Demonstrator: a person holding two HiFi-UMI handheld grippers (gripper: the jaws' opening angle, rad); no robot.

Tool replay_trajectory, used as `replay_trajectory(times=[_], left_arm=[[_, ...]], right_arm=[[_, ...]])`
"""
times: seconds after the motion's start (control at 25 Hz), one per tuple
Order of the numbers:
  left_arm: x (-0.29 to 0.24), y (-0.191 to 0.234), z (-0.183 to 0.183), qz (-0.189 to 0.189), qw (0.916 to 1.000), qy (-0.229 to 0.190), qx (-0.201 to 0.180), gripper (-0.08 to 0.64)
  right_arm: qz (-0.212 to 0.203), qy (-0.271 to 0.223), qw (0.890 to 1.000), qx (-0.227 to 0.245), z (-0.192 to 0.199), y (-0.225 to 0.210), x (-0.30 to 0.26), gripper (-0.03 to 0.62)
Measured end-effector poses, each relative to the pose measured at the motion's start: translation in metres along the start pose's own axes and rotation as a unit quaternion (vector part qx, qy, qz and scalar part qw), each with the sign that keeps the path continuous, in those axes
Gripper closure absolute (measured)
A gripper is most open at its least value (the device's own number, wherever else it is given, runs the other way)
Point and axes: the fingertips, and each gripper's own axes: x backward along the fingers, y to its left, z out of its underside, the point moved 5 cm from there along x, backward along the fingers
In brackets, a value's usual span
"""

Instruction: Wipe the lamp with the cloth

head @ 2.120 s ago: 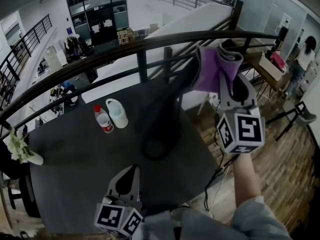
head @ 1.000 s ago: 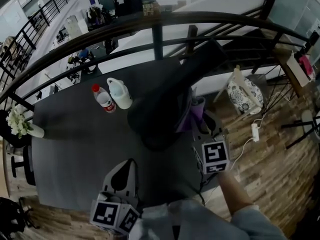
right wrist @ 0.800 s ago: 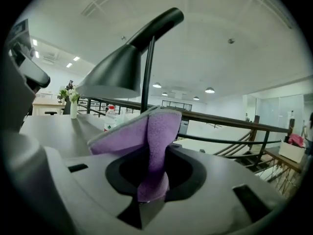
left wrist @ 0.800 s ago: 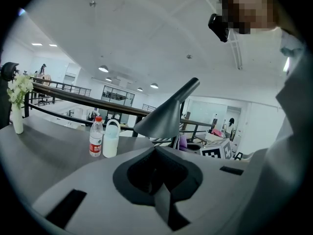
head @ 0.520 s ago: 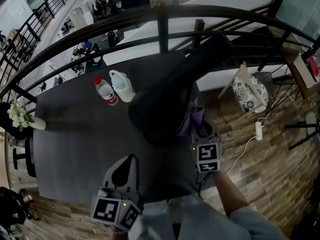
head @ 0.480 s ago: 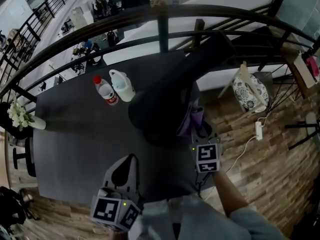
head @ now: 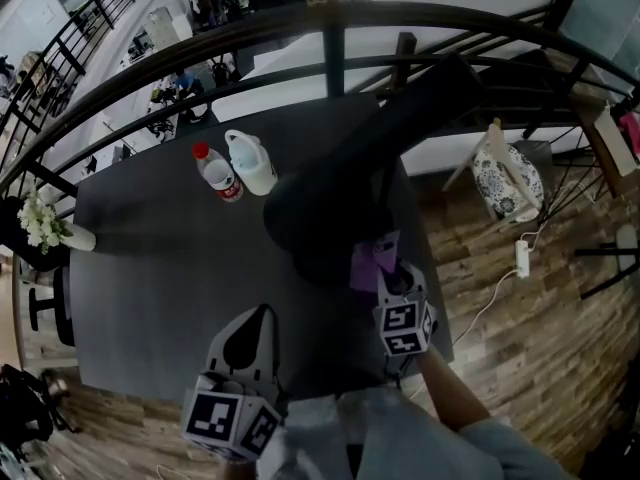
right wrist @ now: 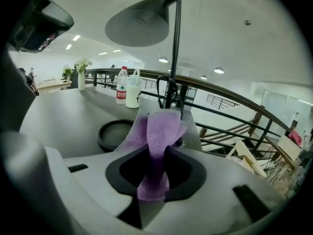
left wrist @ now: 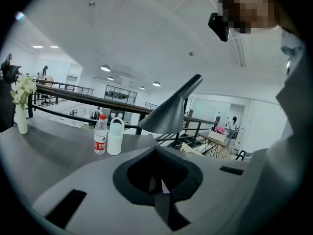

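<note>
Cloth (right wrist: pixel 159 131) of fuzzy purple pile, bunched lengthwise, sticks forward from the right tool (right wrist: pixel 156 168), whose jaws clamp it. It points at the thin stem of the matte black cone-shaded lamp (right wrist: pixel 142 26), near the dark counter's (head: pixel 150 268) right edge. The left tool (left wrist: pixel 159 192) is closed and empty.

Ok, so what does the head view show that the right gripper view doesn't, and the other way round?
Only the head view: the left gripper low over the table's near edge, the wooden floor and a patterned chair. Only the right gripper view: the lamp shade's underside, ceiling lights, and the jaws shut on the purple cloth. Both: that cloth, the lamp, the red-capped bottle, the white jug, the flowers and the dark table.
</note>
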Motion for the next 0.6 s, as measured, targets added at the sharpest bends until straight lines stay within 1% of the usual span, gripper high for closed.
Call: replay_trajectory(times=[0.12,0.2,0.36,0.6], left_arm=[[0.003,0.002,0.001,-0.003,0.9999,0.010,0.004,0.560],[0.005,0.003,0.001,-0.005,0.9999,0.014,0.007,0.560],[0.010,0.008,0.001,-0.011,0.9999,0.001,0.012,0.560],[0.021,0.020,0.007,-0.032,0.9993,0.014,0.018,0.560]], right_arm=[[-0.018,0.011,1.000,0.013,0.006,0.017,-0.005,0.505],[-0.022,0.018,0.999,0.017,0.006,0.025,-0.009,0.505],[-0.023,0.026,0.999,0.031,-0.002,0.032,-0.023,0.505],[-0.023,0.041,0.996,0.069,-0.023,0.045,-0.051,0.505]])
